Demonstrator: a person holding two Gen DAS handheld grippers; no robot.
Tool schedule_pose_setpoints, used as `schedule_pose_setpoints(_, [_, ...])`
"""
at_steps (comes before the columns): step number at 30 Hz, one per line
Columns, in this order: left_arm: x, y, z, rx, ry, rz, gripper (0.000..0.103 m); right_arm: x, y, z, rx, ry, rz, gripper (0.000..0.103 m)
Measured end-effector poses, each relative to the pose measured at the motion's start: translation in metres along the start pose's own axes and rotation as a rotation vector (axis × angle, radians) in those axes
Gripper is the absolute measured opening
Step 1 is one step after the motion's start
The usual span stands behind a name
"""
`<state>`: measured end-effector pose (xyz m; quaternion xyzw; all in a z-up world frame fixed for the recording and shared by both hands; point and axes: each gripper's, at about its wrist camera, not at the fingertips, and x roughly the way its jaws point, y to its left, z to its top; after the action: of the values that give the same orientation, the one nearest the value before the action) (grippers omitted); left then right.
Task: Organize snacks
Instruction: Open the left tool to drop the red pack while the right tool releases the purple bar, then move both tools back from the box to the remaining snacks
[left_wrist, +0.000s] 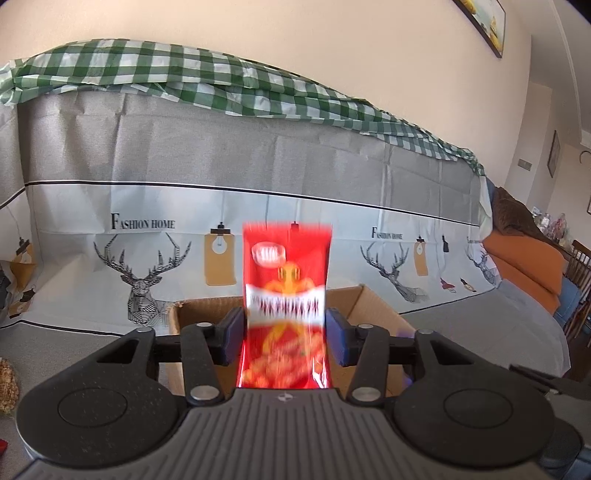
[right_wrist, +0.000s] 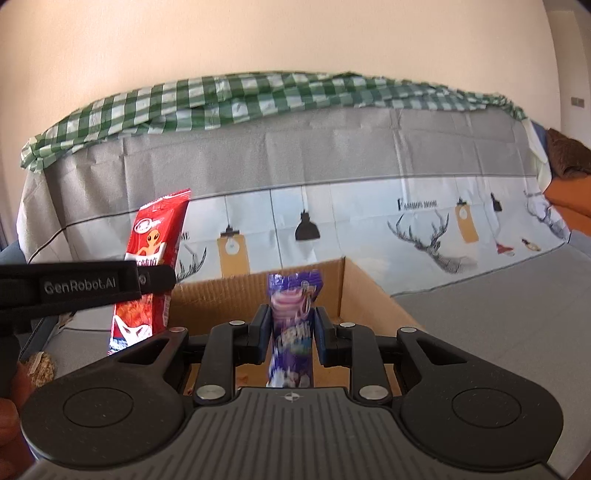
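Left gripper (left_wrist: 284, 334) stands parted around the blurred red snack bag (left_wrist: 286, 295); right gripper (right_wrist: 290, 334) parted around the purple packet (right_wrist: 291, 325), both over the cardboard box (right_wrist: 369, 291).

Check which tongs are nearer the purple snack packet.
Right. The purple snack packet stands between the right tongs, over the cardboard box. The left tongs are off to its left, around the red snack bag.

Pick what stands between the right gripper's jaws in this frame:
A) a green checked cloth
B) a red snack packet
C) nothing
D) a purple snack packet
D: in the right wrist view the purple snack packet stands upright between the jaws of the right gripper, over the open cardboard box.
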<state>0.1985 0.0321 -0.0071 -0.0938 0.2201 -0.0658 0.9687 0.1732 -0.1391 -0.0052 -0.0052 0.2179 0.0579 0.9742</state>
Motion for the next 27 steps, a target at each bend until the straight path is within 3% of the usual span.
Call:
schedule_pose_setpoints(1, [0.000, 0.001, 0.000, -0.005, -0.001, -0.003, 0.060, 0.002, 0.000, -0.001, 0.001, 0.008, -0.004, 0.045])
schedule_pose_setpoints(2, [-0.001, 0.003, 0.001, -0.009, -0.004, 0.000, 0.061, 0.002, 0.001, -0.001, 0.004, 0.010, -0.008, 0.051])
schedule_pose_setpoints(13, [-0.005, 0.019, 0.006, -0.045, -0.020, 0.088, 0.062, 0.002, 0.008, -0.003, 0.002, 0.011, 0.004, 0.058])
schedule_pose_setpoints(17, [-0.005, 0.031, 0.007, -0.064, 0.000, 0.181, 0.062, 0.001, 0.013, -0.004, -0.005, 0.009, 0.017, 0.058])
schedule_pose_setpoints(20, [-0.003, 0.054, 0.006, -0.156, 0.034, 0.269, 0.062, 0.001, 0.017, -0.004, -0.005, 0.009, 0.029, 0.058])
schedule_pose_setpoints(27, [-0.011, 0.128, -0.003, -0.494, 0.087, 0.481, 0.072, -0.002, 0.030, -0.004, -0.012, 0.008, 0.058, 0.058])
